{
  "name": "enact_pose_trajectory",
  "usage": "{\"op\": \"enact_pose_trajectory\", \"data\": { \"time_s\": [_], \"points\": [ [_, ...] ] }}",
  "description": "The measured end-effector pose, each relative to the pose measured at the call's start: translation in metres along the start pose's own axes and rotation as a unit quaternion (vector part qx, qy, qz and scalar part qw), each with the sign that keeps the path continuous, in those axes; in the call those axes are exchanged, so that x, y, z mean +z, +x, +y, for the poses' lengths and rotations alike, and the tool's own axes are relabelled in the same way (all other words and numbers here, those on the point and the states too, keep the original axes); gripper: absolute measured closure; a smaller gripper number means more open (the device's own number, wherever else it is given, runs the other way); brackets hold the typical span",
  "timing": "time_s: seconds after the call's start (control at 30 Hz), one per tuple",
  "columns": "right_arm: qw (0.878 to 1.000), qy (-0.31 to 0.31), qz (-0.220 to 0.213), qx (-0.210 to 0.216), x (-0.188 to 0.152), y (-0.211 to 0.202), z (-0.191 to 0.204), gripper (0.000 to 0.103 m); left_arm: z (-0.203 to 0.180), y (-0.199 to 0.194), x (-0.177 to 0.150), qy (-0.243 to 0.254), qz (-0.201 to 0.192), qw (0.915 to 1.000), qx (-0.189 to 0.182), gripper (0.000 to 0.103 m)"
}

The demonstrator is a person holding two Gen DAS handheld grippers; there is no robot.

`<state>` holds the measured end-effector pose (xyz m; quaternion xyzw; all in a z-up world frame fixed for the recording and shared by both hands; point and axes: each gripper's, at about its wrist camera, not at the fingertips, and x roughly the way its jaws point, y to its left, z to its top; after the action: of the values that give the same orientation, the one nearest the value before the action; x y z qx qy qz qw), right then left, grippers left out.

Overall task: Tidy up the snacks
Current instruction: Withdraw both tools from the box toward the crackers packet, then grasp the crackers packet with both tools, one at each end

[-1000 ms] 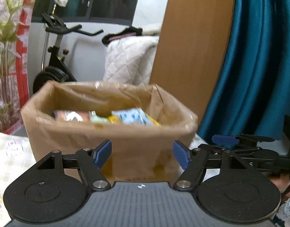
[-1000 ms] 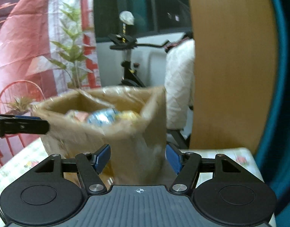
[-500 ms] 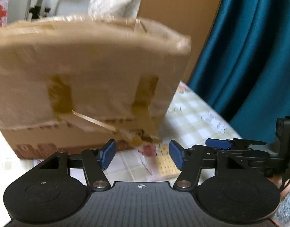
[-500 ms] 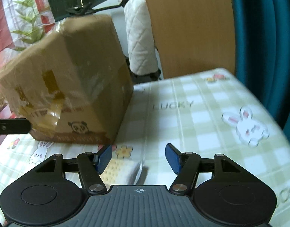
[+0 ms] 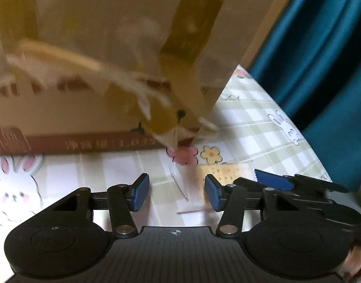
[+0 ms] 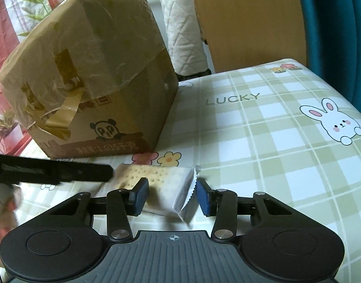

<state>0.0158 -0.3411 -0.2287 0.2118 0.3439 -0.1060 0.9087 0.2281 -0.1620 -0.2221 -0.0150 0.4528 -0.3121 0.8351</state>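
A wrapped cracker packet [image 6: 166, 184] lies flat on the checked tablecloth in front of a taped brown cardboard box [image 6: 93, 75]. My right gripper [image 6: 172, 197] is open, low over the table, with the packet's right end between its blue pads. In the left wrist view the same packet [image 5: 204, 184] lies ahead, slightly right, and the box [image 5: 109, 59] fills the upper frame. My left gripper [image 5: 176, 193] is open and empty; the packet's near corner sits by its right pad. The left gripper's finger [image 6: 62, 172] shows in the right wrist view, touching the packet's left end.
The tablecloth [image 6: 274, 141] has bunny and flower prints. A wooden board [image 6: 246, 18] and teal curtain [image 6: 333, 23] stand behind the table. A quilted white cover [image 6: 182, 23] hangs behind the box. The table's far right edge curves away near the curtain.
Both grippers have dropped from above the box's open top down to table level. The cracker packet has come between the right gripper's pads. Both jaws stayed open.
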Motion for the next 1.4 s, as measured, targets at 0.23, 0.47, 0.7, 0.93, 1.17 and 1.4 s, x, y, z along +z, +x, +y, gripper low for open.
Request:
{"op": "enact_pose_trajectory", "data": {
  "time_s": [0.23, 0.47, 0.7, 0.93, 1.17, 1.4],
  "points": [
    [1.000, 0.008, -0.004, 0.013, -0.002, -0.001, -0.001, 0.067, -0.003, 0.011, -0.004, 0.006, -0.004, 0.9998, -0.020, 0.049],
    [1.000, 0.012, -0.005, 0.022, -0.003, 0.001, 0.005, 0.071, -0.008, 0.010, -0.009, 0.012, -0.001, 0.9994, -0.031, 0.051],
    [1.000, 0.016, -0.009, 0.026, -0.006, -0.008, 0.011, 0.074, -0.013, -0.004, -0.015, 0.027, -0.007, 0.9991, -0.031, 0.059],
    [0.999, -0.005, -0.035, 0.026, 0.003, -0.027, 0.028, 0.074, -0.013, -0.033, -0.012, 0.026, -0.040, 0.9981, -0.039, 0.059],
    [0.997, -0.034, -0.058, 0.029, 0.023, -0.049, 0.055, 0.074, -0.014, -0.082, -0.003, 0.029, -0.097, 0.9941, -0.040, 0.059],
    [0.990, -0.083, -0.104, 0.041, 0.058, -0.079, 0.087, 0.074, -0.017, -0.133, 0.014, 0.037, -0.161, 0.9853, -0.043, 0.059]
  ]
}}
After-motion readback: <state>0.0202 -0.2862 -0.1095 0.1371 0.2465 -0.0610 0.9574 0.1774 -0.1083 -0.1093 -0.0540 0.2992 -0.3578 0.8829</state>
